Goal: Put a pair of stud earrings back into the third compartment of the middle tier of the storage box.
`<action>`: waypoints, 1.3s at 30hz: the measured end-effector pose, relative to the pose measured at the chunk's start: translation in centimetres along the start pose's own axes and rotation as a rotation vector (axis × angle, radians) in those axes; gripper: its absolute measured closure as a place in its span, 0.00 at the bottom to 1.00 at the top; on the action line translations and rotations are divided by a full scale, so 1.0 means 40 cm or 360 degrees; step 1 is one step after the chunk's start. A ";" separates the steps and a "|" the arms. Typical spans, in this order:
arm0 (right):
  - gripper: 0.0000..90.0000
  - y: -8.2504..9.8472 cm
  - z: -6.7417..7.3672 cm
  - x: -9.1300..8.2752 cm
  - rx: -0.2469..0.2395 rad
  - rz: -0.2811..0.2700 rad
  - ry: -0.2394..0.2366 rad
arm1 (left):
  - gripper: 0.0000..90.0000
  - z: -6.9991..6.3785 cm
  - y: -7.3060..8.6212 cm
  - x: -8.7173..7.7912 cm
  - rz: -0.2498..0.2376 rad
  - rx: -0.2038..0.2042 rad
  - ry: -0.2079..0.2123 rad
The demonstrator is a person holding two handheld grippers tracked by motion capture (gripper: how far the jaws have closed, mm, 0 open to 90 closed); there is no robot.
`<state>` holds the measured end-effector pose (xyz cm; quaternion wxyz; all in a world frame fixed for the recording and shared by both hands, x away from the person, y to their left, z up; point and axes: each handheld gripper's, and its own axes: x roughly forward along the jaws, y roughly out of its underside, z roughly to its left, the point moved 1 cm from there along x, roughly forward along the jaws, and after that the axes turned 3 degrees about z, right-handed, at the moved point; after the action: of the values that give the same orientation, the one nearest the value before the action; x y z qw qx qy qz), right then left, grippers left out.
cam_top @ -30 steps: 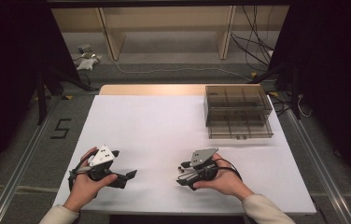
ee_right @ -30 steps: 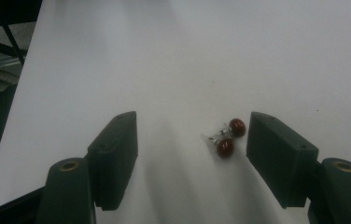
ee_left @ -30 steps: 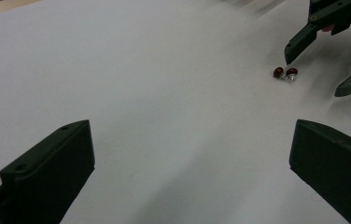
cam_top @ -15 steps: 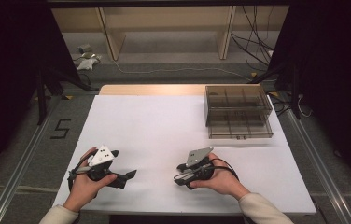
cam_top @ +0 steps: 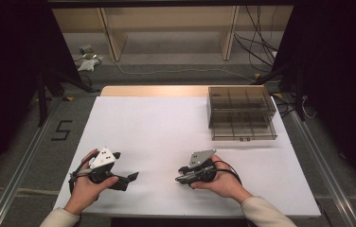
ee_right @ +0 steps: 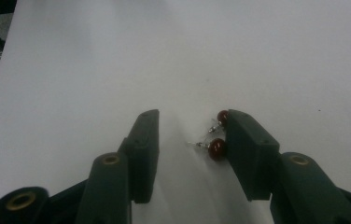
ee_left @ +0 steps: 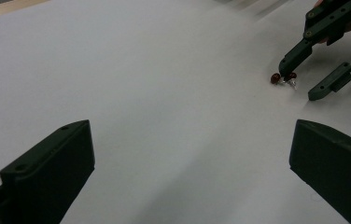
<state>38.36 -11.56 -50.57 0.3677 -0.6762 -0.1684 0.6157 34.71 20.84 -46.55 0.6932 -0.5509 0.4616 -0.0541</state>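
Observation:
Two small dark-red bead earrings [ee_right: 217, 148] with thin metal posts lie on the white table top [cam_top: 166, 123], seen also in the left gripper view as red beads [ee_left: 276, 78]. My right gripper [ee_right: 192, 114] lies low over the table with the earrings between its jaws; the beads rest against the inner face of one jaw and the other jaw stands apart from them. Its jaws have just been closing. In the high view it is the right gripper [cam_top: 180, 174], pointing left. My left gripper [cam_top: 129, 179] points right toward it, jaws wide [ee_left: 190, 126], nothing between them.
A smoky see-through drawer box [cam_top: 242, 113] stands at the table's back right. A wooden strip [cam_top: 157, 91] runs along the far edge. Cables and shelf legs lie on the floor beyond.
The right gripper's jaws have drawn closer together around the earrings. Both hands stay where they were.

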 end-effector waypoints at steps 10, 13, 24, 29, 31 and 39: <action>0.67 -0.002 0.001 0.001 0.0040 0.0003 0.0032 | 0.00 0.000 0.000 0.000 -0.0002 0.0001 0.0002; 0.66 -0.002 0.001 0.002 0.0074 -0.0001 0.0025 | 0.00 -0.001 0.000 0.000 -0.0002 0.0002 0.0000; 0.77 -0.003 0.006 0.002 0.0158 0.0001 0.0114 | 0.00 0.000 0.000 0.000 0.0000 0.0005 0.0001; 0.82 -0.002 0.008 0.003 0.0172 -0.0009 0.0149 | 0.00 -0.001 0.000 0.000 0.0001 0.0006 0.0001; 0.84 0.000 0.007 0.003 0.0180 -0.0016 0.0152 | 0.00 -0.001 0.000 0.000 0.0002 0.0005 0.0002; 0.87 0.000 0.009 0.002 0.0184 -0.0018 0.0177 | 0.00 0.000 0.000 0.000 -0.0001 0.0005 0.0004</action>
<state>38.04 -11.38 -50.63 0.4183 -0.6861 -0.1157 0.5838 34.69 20.83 -46.56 0.6935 -0.5497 0.4623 -0.0557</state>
